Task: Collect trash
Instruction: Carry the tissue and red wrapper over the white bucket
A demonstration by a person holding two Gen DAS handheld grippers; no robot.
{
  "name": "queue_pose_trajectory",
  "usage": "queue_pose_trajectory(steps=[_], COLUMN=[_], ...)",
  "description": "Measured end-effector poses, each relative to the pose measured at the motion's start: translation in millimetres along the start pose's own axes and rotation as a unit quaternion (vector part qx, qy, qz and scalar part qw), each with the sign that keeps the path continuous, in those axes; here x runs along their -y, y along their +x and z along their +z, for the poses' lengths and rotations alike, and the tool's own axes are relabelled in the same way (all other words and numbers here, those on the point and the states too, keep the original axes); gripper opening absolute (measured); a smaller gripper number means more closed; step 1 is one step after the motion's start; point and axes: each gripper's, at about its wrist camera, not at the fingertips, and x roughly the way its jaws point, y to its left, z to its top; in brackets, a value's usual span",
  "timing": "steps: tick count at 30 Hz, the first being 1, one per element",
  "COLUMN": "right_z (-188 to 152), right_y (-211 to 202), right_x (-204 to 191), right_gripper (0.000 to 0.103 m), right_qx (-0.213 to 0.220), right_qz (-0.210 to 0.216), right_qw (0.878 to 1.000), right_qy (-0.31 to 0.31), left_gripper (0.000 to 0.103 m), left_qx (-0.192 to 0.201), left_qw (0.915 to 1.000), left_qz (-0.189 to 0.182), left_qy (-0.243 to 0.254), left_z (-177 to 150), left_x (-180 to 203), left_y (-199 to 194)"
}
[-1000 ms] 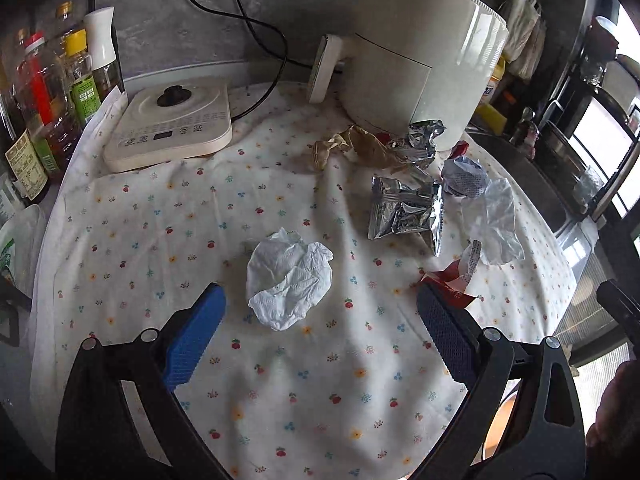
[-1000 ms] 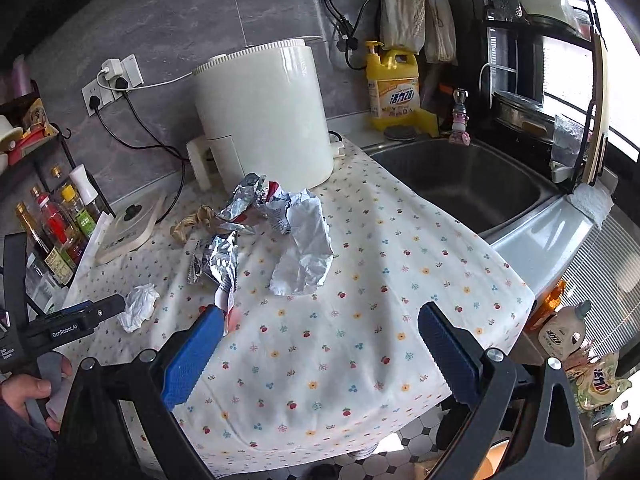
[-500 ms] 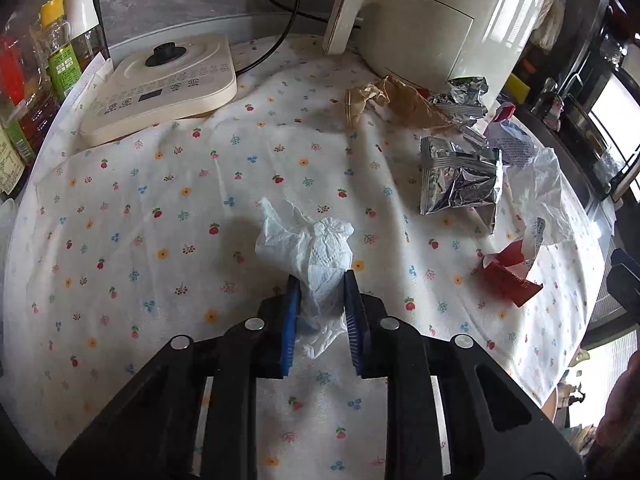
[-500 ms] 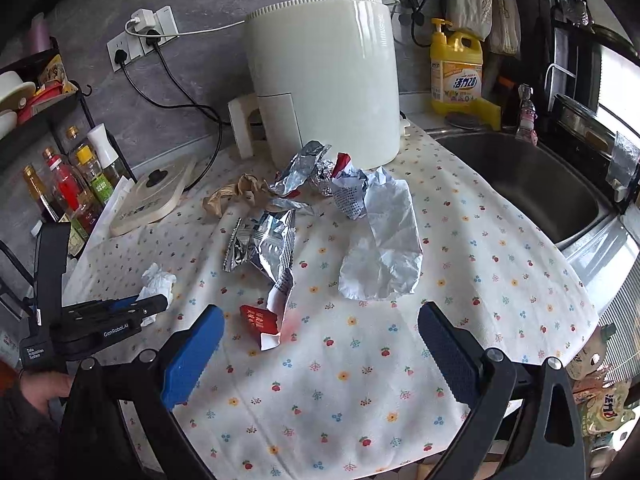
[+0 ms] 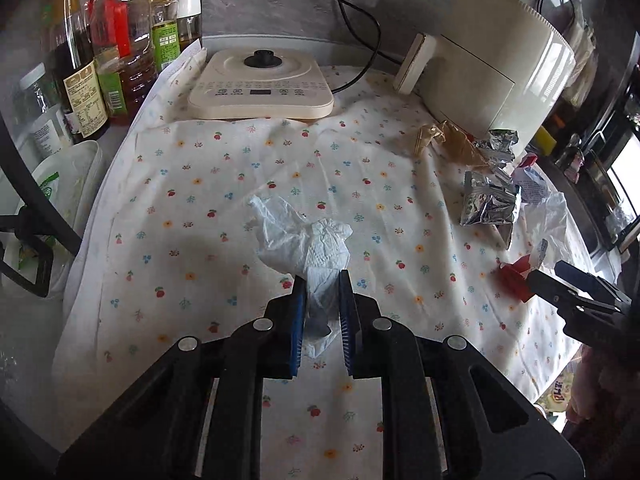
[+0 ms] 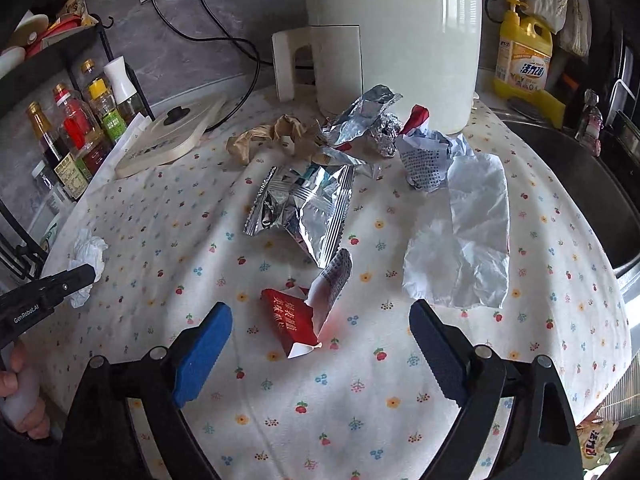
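My left gripper (image 5: 322,312) is shut on a crumpled white tissue (image 5: 308,240) just above the flowered cloth; it also shows in the right wrist view (image 6: 86,256). My right gripper (image 6: 320,344) is open, its jaws either side of a torn red wrapper (image 6: 290,318) on the cloth, seen small in the left wrist view (image 5: 516,276). Beyond it lie a silver foil packet (image 6: 304,208), a flat white plastic bag (image 6: 464,240), a printed white wrapper (image 6: 424,158), crumpled foil (image 6: 368,116) and brown paper (image 6: 264,136).
A white air fryer (image 6: 396,28) stands at the back, an induction hob (image 5: 260,86) beside it with cables. Sauce bottles (image 5: 108,52) line the left edge. A sink (image 6: 572,168) and yellow detergent bottle (image 6: 524,56) are at the right.
My left gripper closed on the tissue and lifted it slightly. My right gripper moved in low over the table until its open jaws frame the red wrapper.
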Motion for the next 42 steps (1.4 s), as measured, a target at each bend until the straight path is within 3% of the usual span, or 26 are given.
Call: queue_pose_trajectory(steps=[1, 2, 3, 12, 22, 33, 42], right_z=[0, 1, 1, -3, -41, -98, -146], right_y=[6, 14, 22, -9, -68, -135, -174], right_x=[0, 1, 2, 1, 21, 85, 154], right_gripper=[0.067, 0.04, 0.029, 0.027, 0.027, 0.027, 0.027], right_qx=[-0.005, -0.02, -0.038, -0.011, 0.003, 0.008, 0.011], right_qz=[-0.002, 0.002, 0.009, 0.038, 0.058, 0.018, -0.048], right_qw=[1.0, 1.0, 0.999, 0.999, 0.998, 1.0, 0.996], right_qy=[-0.006, -0.012, -0.013, -0.017, -0.034, 0.01, 0.079], left_gripper=[0.016, 0.016, 0.016, 0.016, 0.016, 0.016, 0.016], left_qx=[0.005, 0.009, 0.013, 0.038, 0.038, 0.013, -0.024], left_qw=[0.9999, 0.9998, 0.9995, 0.9974, 0.9986, 0.9961, 0.9777], left_qz=[0.003, 0.006, 0.007, 0.028, 0.012, -0.067, -0.132], left_qy=[-0.009, -0.018, -0.027, -0.054, -0.035, 0.055, 0.162], left_z=[-3, -6, -10, -38, -71, -86, -101], left_x=[-4, -8, -11, -16, 32, 141, 245], left_y=[-5, -10, -16, -55, -73, -60, -41])
